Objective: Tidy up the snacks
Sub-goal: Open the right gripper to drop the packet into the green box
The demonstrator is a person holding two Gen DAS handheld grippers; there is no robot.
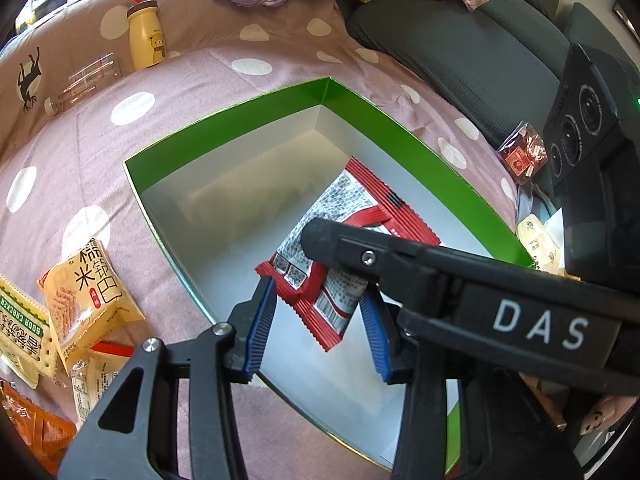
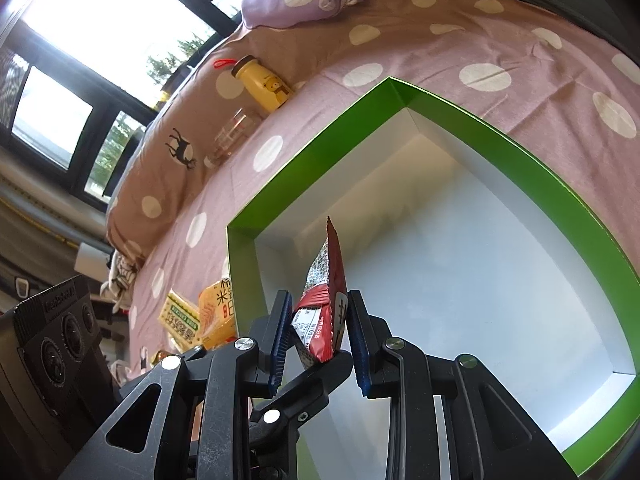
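Note:
A green box [image 1: 256,107] with a white inside lies open on the polka-dot bedspread [image 1: 200,60]. Over its floor hangs a red snack packet [image 1: 344,200]. My right gripper [image 2: 320,296] is shut on that packet [image 2: 320,308], which stands edge-on between its blue pads above the box [image 2: 320,148]. One of its black fingers [image 1: 332,240] lies across the packet in the left wrist view. My left gripper [image 1: 317,290] flanks the packet's lower end, its pad tips close to the edges, with a gap lower down. One left finger [image 2: 316,376] shows under the packet.
Several snack packets lie left of the box: a yellow one [image 1: 88,292], a green cracker pack [image 1: 20,328], an orange one [image 1: 28,420]. A yellow bear bottle [image 1: 146,36] and a clear bottle [image 1: 84,84] sit beyond. A small red bag [image 1: 522,152] lies by grey cushions [image 1: 460,40].

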